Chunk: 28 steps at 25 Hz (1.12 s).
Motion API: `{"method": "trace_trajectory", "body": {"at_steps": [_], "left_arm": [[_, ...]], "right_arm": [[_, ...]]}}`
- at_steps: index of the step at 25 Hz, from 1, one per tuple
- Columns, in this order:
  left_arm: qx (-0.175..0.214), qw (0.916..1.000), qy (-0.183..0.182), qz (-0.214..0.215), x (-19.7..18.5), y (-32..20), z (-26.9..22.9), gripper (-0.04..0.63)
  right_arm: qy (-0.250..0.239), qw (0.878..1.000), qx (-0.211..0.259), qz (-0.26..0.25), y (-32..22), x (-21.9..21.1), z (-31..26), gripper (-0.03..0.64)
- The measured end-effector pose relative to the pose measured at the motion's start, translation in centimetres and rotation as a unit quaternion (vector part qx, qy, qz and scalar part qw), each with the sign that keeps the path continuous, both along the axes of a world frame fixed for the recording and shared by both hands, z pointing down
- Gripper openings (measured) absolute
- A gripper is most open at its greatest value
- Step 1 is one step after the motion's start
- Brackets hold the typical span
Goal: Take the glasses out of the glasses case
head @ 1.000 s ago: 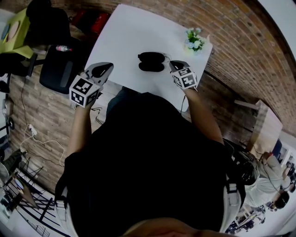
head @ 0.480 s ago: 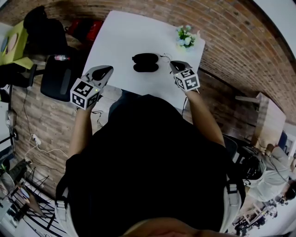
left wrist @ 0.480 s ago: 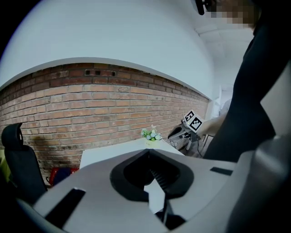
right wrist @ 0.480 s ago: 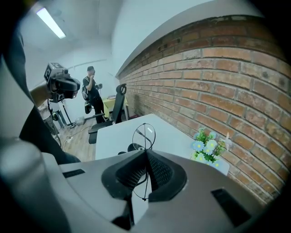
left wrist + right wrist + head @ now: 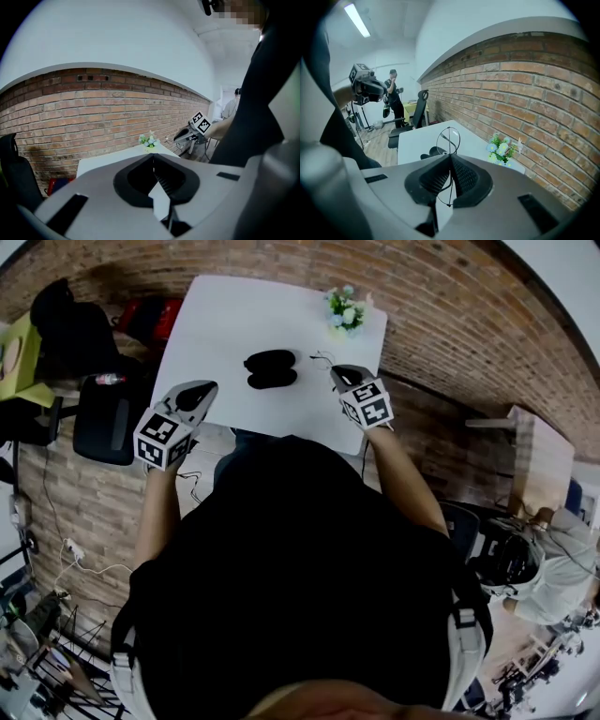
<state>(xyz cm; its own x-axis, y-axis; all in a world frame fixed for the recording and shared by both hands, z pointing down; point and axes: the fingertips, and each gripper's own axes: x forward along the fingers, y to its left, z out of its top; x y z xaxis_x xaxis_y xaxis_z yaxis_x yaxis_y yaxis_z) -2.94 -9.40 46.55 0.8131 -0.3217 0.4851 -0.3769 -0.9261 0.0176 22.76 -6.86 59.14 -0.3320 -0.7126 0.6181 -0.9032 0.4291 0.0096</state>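
Your right tool [image 5: 450, 161], clamping the glasses [image 5: 449, 139], has cleared the glasses case [image 5: 270, 369]; hold them level; left tool [image 5: 153, 161] closed, empty.

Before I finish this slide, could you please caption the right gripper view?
Right gripper shut on thin wire glasses, glasses case and flowers beyond.

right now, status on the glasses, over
Right hand-held gripper shut on glasses, clear of glasses case. Left hand-held gripper shut, empty. Case open on table, nothing in the way.
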Motion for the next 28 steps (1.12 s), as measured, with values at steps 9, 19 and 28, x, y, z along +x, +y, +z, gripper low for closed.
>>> {"method": "trace_trajectory", "body": {"at_steps": [9, 19, 28], "left_arm": [[0.009, 0.9997, 0.003, 0.021, 2.3, 2.3, -0.3, 0.009], [0.009, 0.9997, 0.004, 0.021, 2.3, 3.5, -0.3, 0.010], [0.011, 0.9997, -0.005, 0.023, 2.5, 4.9, -0.2, 0.011]], "right_arm": [[-0.004, 0.999, 0.024, 0.021, 3.1, 1.9, -2.6, 0.025], [0.003, 0.999, 0.043, 0.024, 5.0, 2.1, -4.2, 0.025], [-0.016, 0.998, 0.059, 0.027, 6.4, 2.3, -5.7, 0.025]]}}
